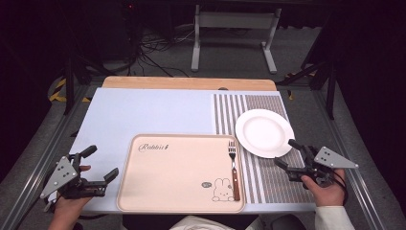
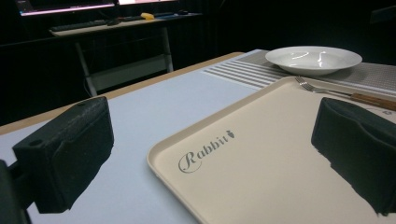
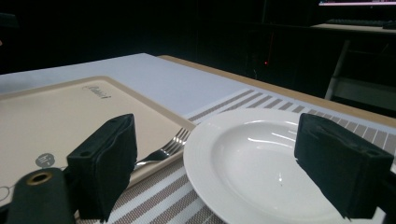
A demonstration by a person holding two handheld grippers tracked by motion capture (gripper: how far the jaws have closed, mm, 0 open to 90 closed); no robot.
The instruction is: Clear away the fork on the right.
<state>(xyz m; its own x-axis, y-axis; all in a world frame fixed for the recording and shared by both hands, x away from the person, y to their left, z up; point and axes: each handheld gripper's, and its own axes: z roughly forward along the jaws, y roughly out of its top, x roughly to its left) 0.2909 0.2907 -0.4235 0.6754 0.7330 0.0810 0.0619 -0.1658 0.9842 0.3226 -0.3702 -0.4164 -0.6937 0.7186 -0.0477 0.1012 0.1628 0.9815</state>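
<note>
A beige tray [image 1: 172, 177] printed with a rabbit lies at the table's near middle. Along its right side lies a fork [image 1: 234, 170] with a wooden handle, tines pointing away from me. A white plate [image 1: 264, 132] rests on the striped placemat [image 1: 273, 184] to the tray's right. My left gripper [image 1: 101, 162] is open beside the tray's left edge, nothing between its jaws. My right gripper [image 1: 285, 153] is open just at the plate's near right rim. In the right gripper view the plate [image 3: 252, 140] sits between the jaws and the fork [image 3: 163, 149] to the left.
A pale blue mat [image 1: 143, 115] covers the table's left and far part, with a wooden edge [image 1: 189, 82] behind it. Metal rails run along both table sides. Beyond the table are a white stand [image 1: 234, 33] and floor cables.
</note>
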